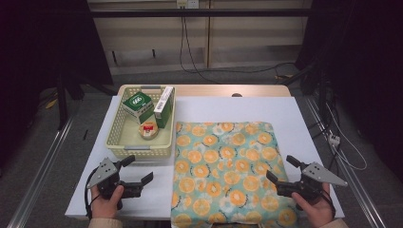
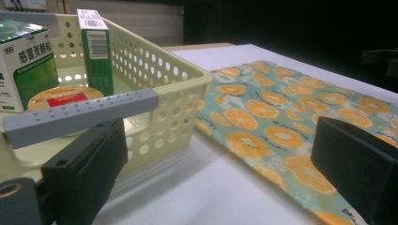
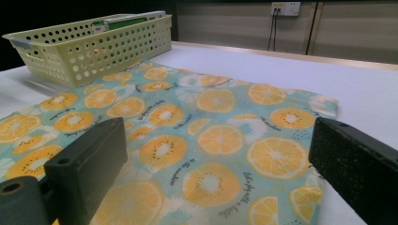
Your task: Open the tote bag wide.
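Observation:
A folded cloth (image 1: 228, 168) printed with orange slices on pale blue lies flat on the white table, right of centre; it also shows as the cloth (image 2: 281, 122) and the cloth (image 3: 187, 136) in the gripper views. My left gripper (image 1: 139, 170) rests open near the front left, just in front of the cream basket (image 1: 140, 151), nothing between its jaws. My right gripper (image 1: 282, 170) is open over the cloth's right front part, jaws pointing left, nothing held.
The perforated basket (image 2: 178, 89) with grey handles holds a green-and-white medicine box (image 1: 138, 104), a tall green box (image 1: 163, 107) and a small round tin (image 1: 148, 130). Bare white table (image 1: 228, 109) lies behind the cloth. Metal rails run along both table sides.

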Demonstrator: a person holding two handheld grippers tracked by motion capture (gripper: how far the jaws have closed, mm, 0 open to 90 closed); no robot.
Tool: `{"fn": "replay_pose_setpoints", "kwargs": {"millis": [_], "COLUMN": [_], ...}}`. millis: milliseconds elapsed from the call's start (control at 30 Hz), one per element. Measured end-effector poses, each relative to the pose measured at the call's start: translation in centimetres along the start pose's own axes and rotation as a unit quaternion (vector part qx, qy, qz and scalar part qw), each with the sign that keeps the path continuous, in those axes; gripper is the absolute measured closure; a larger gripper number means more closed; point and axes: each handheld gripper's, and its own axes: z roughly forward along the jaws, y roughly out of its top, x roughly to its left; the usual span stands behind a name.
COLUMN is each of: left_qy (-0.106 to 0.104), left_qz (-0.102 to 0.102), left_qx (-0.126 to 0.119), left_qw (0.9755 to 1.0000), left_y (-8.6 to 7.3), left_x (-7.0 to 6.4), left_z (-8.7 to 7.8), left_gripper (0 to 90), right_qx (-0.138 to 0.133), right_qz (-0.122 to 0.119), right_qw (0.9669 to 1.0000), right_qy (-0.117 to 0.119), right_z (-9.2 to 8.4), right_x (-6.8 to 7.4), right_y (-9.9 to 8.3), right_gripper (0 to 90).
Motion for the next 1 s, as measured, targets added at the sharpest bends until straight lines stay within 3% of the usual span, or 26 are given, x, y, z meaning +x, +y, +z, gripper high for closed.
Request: {"fn": "replay_pose_setpoints", "kwargs": {"millis": [133, 300, 433, 533, 600, 633, 667, 833, 1000], "left_qy": [-0.001, -0.002, -0.004, -0.004, -0.005, -0.006, -0.007, -0.01, -0.01], "left_qz": [-0.002, 0.001, 0.005, 0.004, 0.004, 0.004, 0.002, 0.003, 0.004], "left_qx": [-0.001, -0.002, -0.002, -0.004, -0.004, -0.005, -0.005, -0.004, -0.005], "left_qw": [1.0, 1.0, 1.0, 1.0, 1.0, 1.0, 1.0, 0.9999, 0.9999], "left_y": [0.0, 0.0, 0.1, 0.1, 0.1, 0.1, 0.1, 0.1, 0.1], "left_x": [0.0, -0.2, -0.4, -0.5, -0.5, -0.5, -0.5, -0.7, -0.8], "left_z": [0.0, 0.1, 0.2, 0.2, 0.2, 0.1, 0.1, 0.1, 0.1], "left_gripper": [3.9, 3.9, 3.9, 3.9, 3.9, 3.9, 3.9, 3.9, 3.9], "right_qx": [0.002, 0.031, 0.046, 0.054, 0.065, 0.084, 0.084, 0.112, 0.134], "right_qz": [-0.002, 0.002, -0.002, -0.017, -0.014, -0.009, -0.009, -0.019, -0.027], "right_qw": [1.0, 0.9995, 0.9989, 0.9983, 0.9974, 0.9958, 0.9958, 0.9926, 0.9891], "right_qy": [-0.002, -0.004, -0.005, 0.011, 0.028, 0.034, 0.034, 0.045, 0.054], "right_z": [-0.1, 0.4, 1.6, 3.7, 5.4, 7.3, 7.3, 11.4, 14.8], "right_x": [-0.2, -0.5, -1.3, -2.2, -3.0, -3.7, -3.7, -4.6, -4.7], "right_y": [0.2, 0.2, 1.4, 3.1, 4.0, 5.0, 5.0, 6.5, 6.5], "right_gripper": [3.9, 3.7, 4.4, 5.0, 5.4, 6.7, 6.7, 8.2, 9.4]}}
